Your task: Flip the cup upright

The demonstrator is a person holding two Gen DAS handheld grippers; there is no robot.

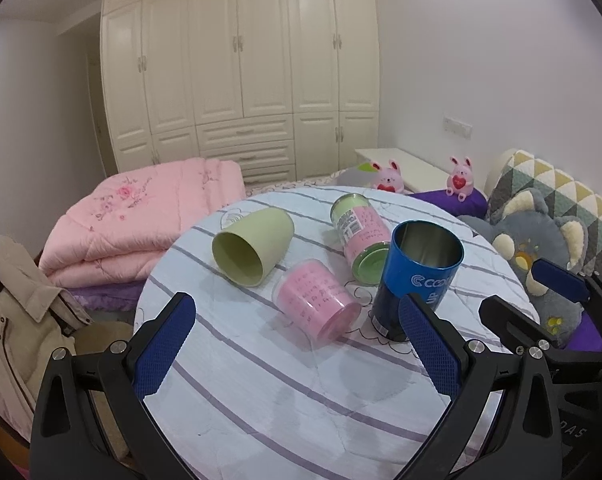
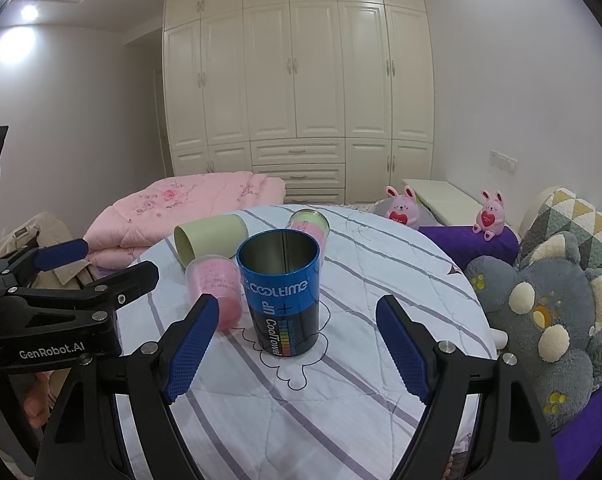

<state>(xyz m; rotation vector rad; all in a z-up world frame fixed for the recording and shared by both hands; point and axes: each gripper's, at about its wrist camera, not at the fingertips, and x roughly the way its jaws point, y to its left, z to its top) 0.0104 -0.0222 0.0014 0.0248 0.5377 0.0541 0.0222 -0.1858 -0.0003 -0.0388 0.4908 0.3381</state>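
A blue metal can-shaped cup [image 1: 419, 276] [image 2: 281, 293] stands upright, mouth up, on the round cloth-covered table [image 1: 285, 392] [image 2: 341, 392]. A pale green cup [image 1: 253, 246] [image 2: 209, 236] lies on its side, mouth toward me. A pink cup [image 1: 319, 304] [image 2: 215, 284] lies on its side beside the blue cup. A green-and-pink cylinder [image 1: 359, 236] [image 2: 309, 224] lies behind. My left gripper [image 1: 297, 344] is open and empty, just short of the pink cup. My right gripper [image 2: 297, 348] is open and empty, with the blue cup just ahead between its fingers.
A folded pink quilt [image 1: 141, 216] [image 2: 189, 204] lies behind the table to the left. A beige jacket [image 1: 17, 312] lies at far left. Grey plush toy [image 1: 541, 252] [image 2: 549, 312], purple cushion [image 2: 469, 244] and pink bunnies [image 1: 461, 178] sit to the right. White wardrobe [image 2: 301, 80] behind.
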